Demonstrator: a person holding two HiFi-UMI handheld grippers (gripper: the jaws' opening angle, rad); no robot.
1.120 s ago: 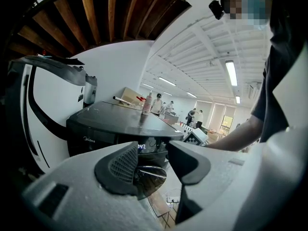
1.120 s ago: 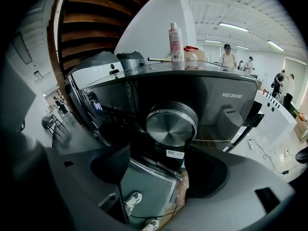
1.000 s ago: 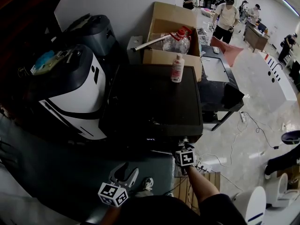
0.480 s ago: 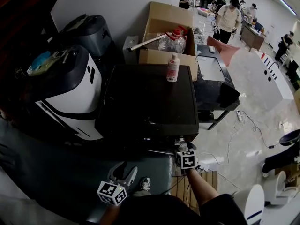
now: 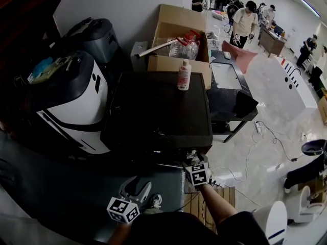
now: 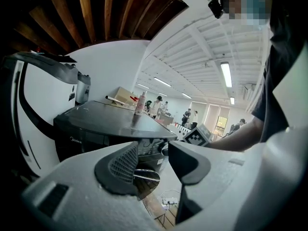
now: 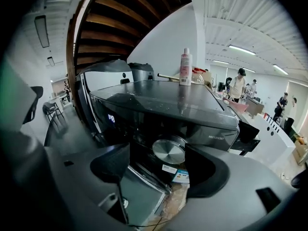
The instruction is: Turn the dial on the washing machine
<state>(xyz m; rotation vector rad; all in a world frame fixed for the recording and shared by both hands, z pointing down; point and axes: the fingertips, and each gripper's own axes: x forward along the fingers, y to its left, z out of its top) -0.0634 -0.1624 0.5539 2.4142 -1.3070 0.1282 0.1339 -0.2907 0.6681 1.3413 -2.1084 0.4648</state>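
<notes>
Gleaming washing machine top, bottle, pale hall floor.

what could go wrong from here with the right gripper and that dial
1. The right gripper is open, with the shiny dial just ahead and nearer its right jaw. Closing off-centre may catch only the rim and slip.
2. A bottle stands upright on top of the washing machine. A hard push on the front could topple it.

The washing machine has a glossy black top that mirrors the plastic bottle on it. Its dial is smooth, shiny metal. Behind the machine stands a matt cardboard box.
</notes>
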